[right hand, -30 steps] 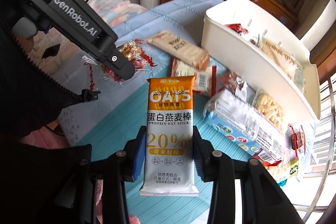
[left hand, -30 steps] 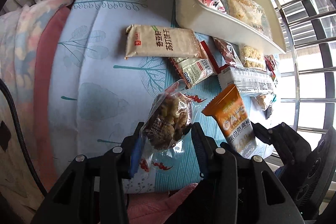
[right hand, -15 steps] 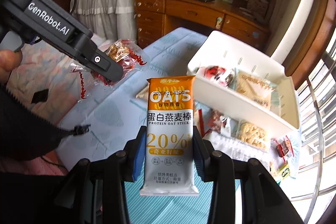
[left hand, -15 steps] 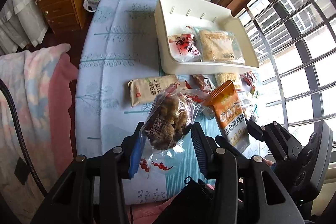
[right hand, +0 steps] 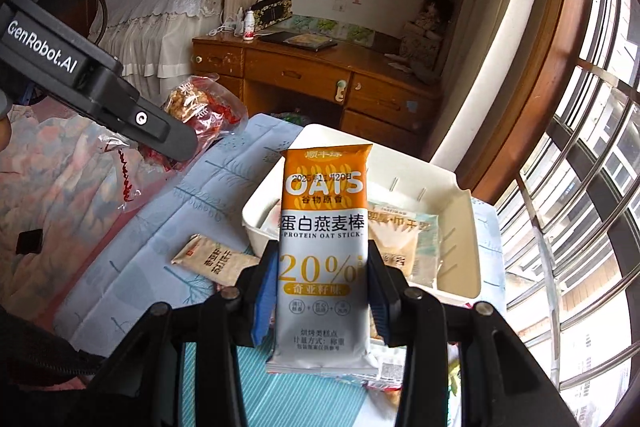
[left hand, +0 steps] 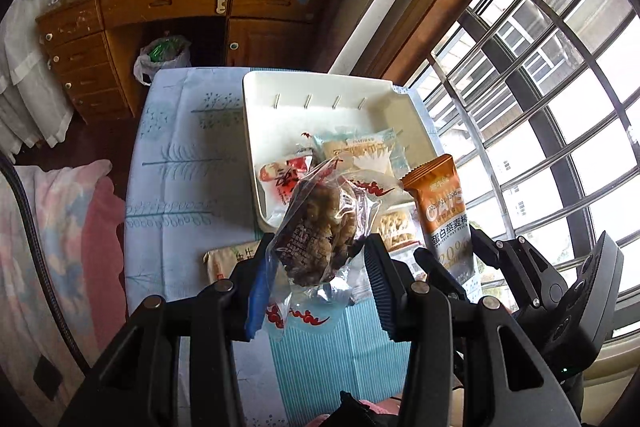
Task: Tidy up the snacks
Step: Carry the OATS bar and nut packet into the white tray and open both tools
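Observation:
My left gripper [left hand: 316, 275] is shut on a clear bag of brown puffed snack [left hand: 320, 231] and holds it in the air in front of the white tray [left hand: 250, 131]. My right gripper [right hand: 322, 291] is shut on an orange and white oat bar packet [right hand: 324, 247], upright, above the near edge of the tray [right hand: 460, 227]. The bar also shows in the left wrist view [left hand: 444, 215]. The tray holds a red and white packet [left hand: 280, 179] and a pale cracker packet [left hand: 360, 151]. The snack bag also shows in the right wrist view [right hand: 200, 111].
A beige cracker packet [right hand: 216, 259] lies on the blue tablecloth [left hand: 180, 187] left of the tray. More packets lie by the tray's near side, mostly hidden. A wooden desk [left hand: 168, 11] stands behind the table. A barred window [left hand: 540, 107] is at the right.
Both grippers have risen and tilted up with their snacks. The tray now sits lower in both views and the desk and shelves have come into sight.

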Demonstrator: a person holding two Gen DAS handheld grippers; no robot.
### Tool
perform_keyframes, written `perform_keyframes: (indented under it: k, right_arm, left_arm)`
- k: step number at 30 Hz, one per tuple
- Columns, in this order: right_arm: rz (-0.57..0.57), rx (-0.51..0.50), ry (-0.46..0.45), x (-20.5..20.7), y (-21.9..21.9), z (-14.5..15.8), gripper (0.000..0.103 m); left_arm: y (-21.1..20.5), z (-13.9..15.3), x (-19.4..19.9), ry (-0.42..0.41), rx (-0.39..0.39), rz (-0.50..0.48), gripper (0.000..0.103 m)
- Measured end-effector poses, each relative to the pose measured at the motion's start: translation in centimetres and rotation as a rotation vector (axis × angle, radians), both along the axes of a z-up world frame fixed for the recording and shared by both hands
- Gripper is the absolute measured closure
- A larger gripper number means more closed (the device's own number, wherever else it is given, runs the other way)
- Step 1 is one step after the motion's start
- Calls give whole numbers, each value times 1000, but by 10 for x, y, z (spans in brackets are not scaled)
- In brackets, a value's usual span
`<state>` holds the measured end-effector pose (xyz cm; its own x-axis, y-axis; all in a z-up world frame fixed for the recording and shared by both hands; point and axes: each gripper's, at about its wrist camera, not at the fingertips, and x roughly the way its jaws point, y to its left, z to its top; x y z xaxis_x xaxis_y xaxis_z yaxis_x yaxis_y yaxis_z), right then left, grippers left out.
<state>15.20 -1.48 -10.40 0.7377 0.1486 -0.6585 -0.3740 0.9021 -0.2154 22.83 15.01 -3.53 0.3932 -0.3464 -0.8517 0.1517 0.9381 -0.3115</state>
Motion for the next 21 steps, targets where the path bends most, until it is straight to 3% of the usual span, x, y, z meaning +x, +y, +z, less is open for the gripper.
perform_keyframes:
  k: [10,21]
  right_arm:
    - [-86,-41,-49,45,-44,8,62]
    - [-163,-64,-40,96,-87,-22,62]
  left_arm:
    - [-27,-5,53,-51,-38,52,60]
    - [-47,-37,101,-73,-46,91,60]
